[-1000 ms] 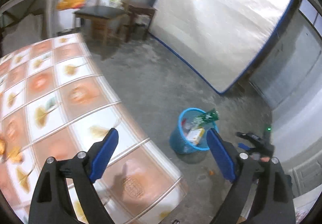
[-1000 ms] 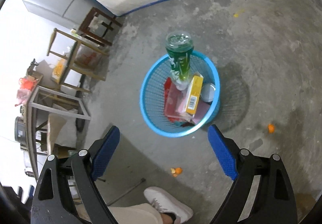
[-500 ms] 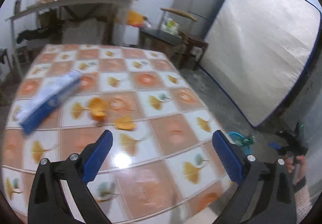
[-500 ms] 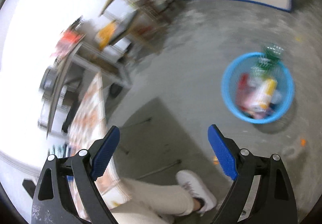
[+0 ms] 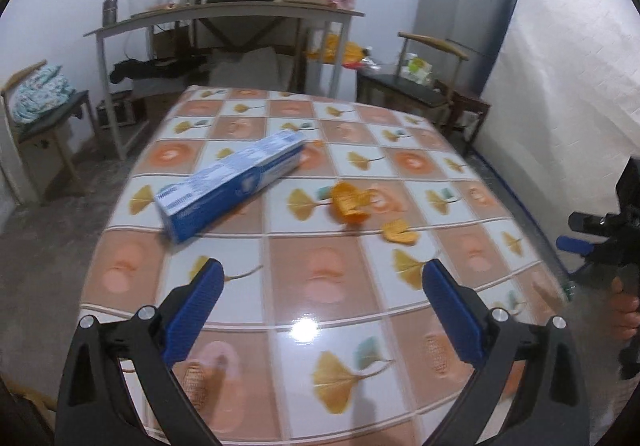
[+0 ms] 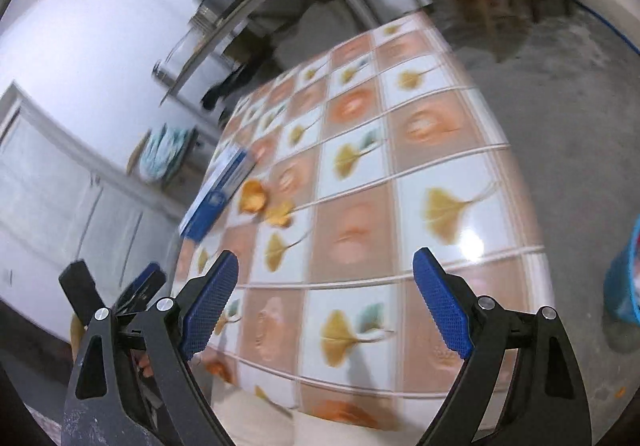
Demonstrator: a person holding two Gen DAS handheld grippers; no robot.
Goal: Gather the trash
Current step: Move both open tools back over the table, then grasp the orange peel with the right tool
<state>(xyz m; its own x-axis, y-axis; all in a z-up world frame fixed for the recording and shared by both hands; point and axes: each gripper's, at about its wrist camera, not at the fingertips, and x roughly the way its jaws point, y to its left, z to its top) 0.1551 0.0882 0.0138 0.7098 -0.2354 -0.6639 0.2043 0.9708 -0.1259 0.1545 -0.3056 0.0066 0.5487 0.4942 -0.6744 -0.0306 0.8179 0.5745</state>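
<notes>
A long blue and white box (image 5: 232, 183) is seen lying flat on the tiled tablecloth of the table (image 5: 324, 278), at about 11 o'clock from the left gripper (image 5: 320, 306). Two orange peel pieces (image 5: 352, 201) are placed just beside the box, at its 3 o'clock side. The left gripper is held over the near part of the table; its jaws have just been opening and nothing is between them. The right gripper (image 6: 326, 302) is also spread wide and empty. The blue trash basket (image 6: 624, 278) is found on the floor at 3 o'clock in the right wrist view.
</notes>
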